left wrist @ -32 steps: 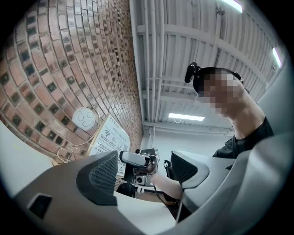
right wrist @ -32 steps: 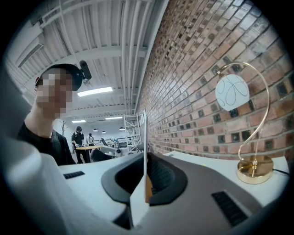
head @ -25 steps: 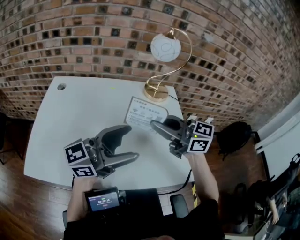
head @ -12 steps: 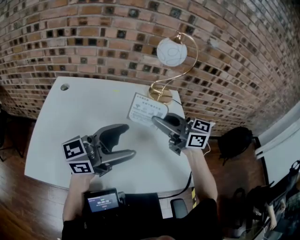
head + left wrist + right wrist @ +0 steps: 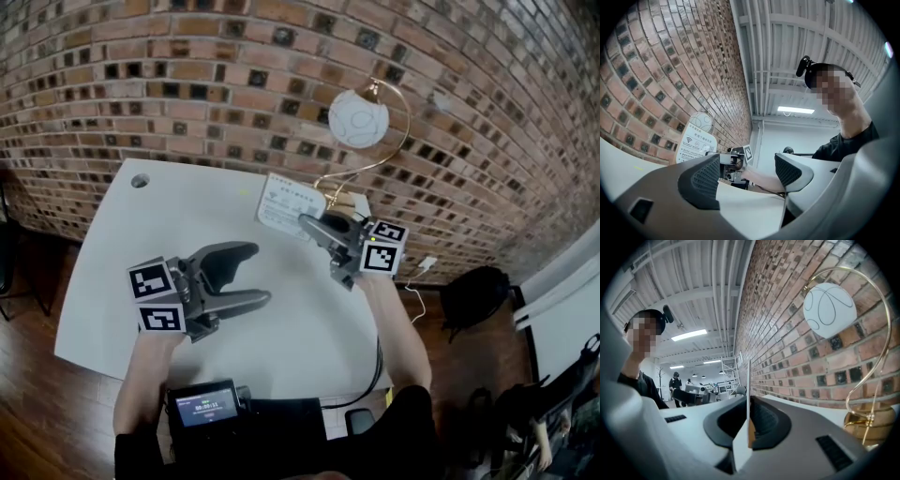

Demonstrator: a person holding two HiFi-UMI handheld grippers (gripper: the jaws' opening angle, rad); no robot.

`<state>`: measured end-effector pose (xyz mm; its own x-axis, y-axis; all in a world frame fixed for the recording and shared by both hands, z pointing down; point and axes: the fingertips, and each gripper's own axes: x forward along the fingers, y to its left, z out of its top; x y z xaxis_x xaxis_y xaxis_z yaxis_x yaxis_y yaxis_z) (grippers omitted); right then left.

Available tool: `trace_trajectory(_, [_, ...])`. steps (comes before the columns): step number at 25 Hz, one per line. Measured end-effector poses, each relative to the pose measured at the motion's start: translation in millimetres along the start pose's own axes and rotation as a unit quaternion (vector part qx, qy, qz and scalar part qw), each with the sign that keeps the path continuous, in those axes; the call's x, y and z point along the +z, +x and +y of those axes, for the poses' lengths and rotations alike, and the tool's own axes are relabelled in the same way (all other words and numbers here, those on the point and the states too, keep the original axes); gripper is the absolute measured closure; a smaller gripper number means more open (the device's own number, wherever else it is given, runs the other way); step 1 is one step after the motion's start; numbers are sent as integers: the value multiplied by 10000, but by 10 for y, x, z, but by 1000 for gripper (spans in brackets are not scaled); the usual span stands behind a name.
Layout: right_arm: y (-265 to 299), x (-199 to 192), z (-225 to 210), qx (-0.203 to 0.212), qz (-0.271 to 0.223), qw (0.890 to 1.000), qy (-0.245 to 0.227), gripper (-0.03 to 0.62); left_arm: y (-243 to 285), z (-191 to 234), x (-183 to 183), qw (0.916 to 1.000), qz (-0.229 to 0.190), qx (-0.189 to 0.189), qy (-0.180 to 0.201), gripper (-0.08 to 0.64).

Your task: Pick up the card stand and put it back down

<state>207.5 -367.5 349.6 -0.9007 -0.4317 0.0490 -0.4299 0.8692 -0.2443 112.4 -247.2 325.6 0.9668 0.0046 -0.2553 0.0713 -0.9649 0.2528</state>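
Note:
The card stand point(image 5: 289, 204) is a white printed sign near the lamp at the back of the white table point(image 5: 159, 230). My right gripper point(image 5: 309, 226) is shut on its near edge. In the right gripper view the card point(image 5: 748, 394) shows edge-on, pinched between the pads of that gripper point(image 5: 749, 430). The left gripper view shows the card's printed face point(image 5: 695, 143) in front of the brick wall, with the right gripper point(image 5: 736, 164) beside it. My left gripper point(image 5: 259, 274) is open and holds nothing, a hand's width left of the card; its jaws point(image 5: 745, 176) stand apart.
A gold lamp with a white globe point(image 5: 358, 117) arches over the card, its base point(image 5: 343, 199) just behind it. The same globe point(image 5: 829, 303) hangs to the right in the right gripper view. A brick wall runs behind the table. A small screen point(image 5: 206, 406) sits at the near edge.
My right gripper has moved toward the wall and the lamp with the card stand still pinched. The left gripper has stayed open in about the same place.

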Motion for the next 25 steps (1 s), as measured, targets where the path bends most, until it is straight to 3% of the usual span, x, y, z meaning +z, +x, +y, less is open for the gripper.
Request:
trace_trajectory(8, [258,46,-477,100,-43,9999,-35,563,-49,269,-42,9996,247,119,-52,198])
trace_trajectory(12, [406,91,-612,136,-21,9998,-172,563,-74,422,25,9997,151,151,-105,198])
trace_trajectory(17, [556,-50,-787,286,-17,9996,56,563,-19,659,40,9993,313,201,-105,198])
trace_trajectory(25, [734,-178,-1042,328,122,9994,23,563,33,923,-168,9986,252,155,-439,198])
